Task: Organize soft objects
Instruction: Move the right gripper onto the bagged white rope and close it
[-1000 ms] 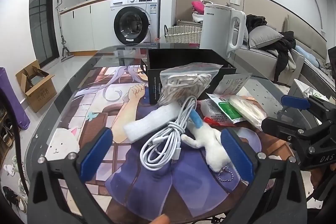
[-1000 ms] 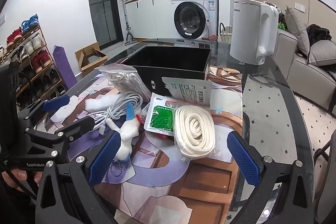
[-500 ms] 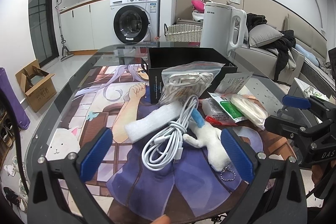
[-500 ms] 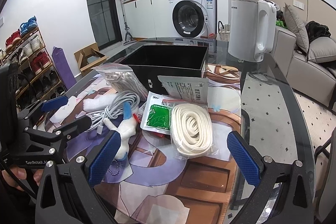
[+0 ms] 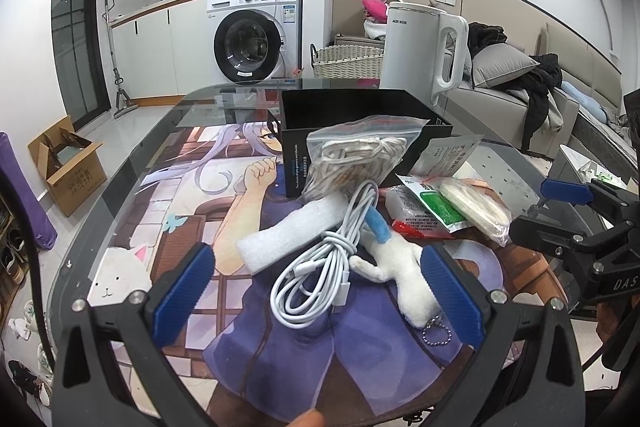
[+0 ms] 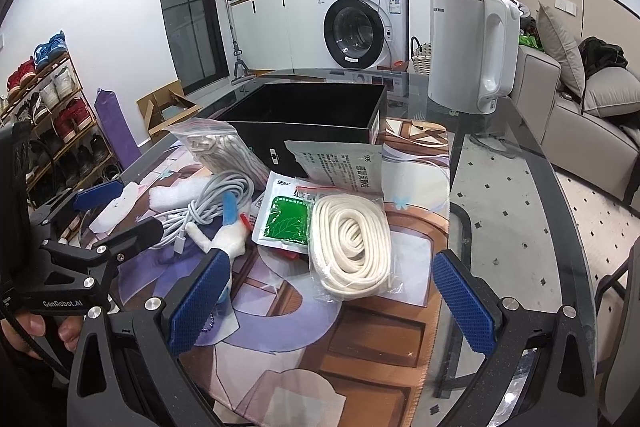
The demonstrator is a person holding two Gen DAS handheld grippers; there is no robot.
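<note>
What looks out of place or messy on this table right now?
The soft items are heaped in front of the black box, which looks empty. The white cable lies across the foam strip and beside the plush keychain; a zip bag of cord leans against the box wall.

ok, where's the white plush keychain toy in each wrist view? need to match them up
Left wrist: white plush toy sits lower centre-right, just inside the left gripper's right finger, beside the coiled white charging cable.
Right wrist: plush toy is centre-left, above the right gripper's left finger, partly hidden by it.
Shared landmark: black box behind the pile.
</note>
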